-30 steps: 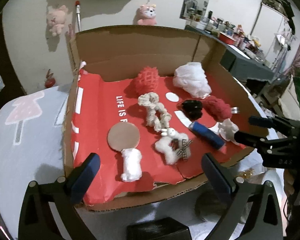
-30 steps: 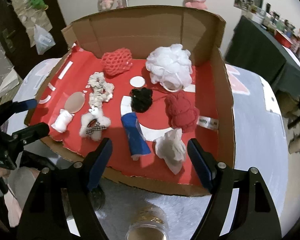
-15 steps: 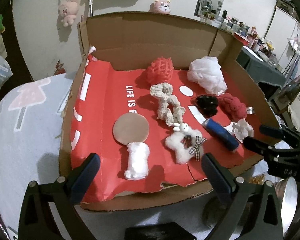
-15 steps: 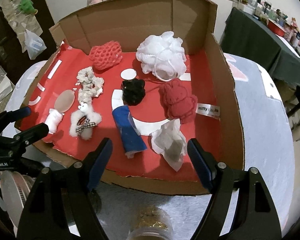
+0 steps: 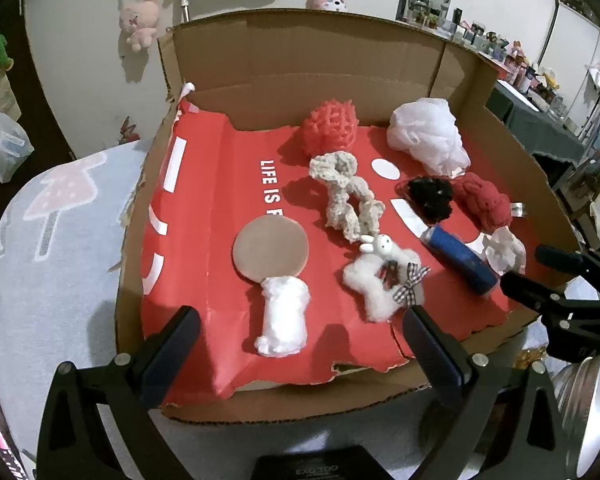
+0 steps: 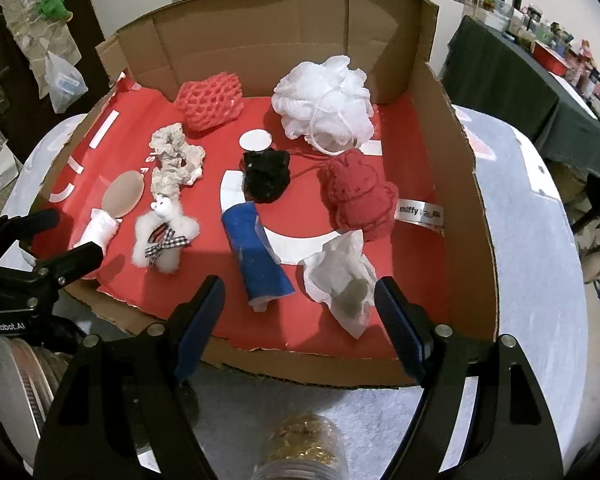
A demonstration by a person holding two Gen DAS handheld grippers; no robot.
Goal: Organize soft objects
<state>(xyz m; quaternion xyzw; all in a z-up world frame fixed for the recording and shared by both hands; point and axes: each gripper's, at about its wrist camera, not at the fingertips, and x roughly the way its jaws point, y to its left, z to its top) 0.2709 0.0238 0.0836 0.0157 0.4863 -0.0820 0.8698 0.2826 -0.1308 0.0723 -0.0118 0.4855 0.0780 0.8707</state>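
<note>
Both grippers hover at the six o'clock edge of the cardboard box [image 6: 460,184], fingers spread wide and holding nothing. The left gripper [image 5: 298,344] sits just short of the white fluffy roll [image 5: 282,320]; the right gripper [image 6: 300,308] frames the blue roll [image 6: 256,260] and the crumpled white tissue [image 6: 340,276]. Farther in, the white mesh pouf [image 6: 324,100] lies at one o'clock and the red net sponge [image 6: 210,100] at eleven.
</note>
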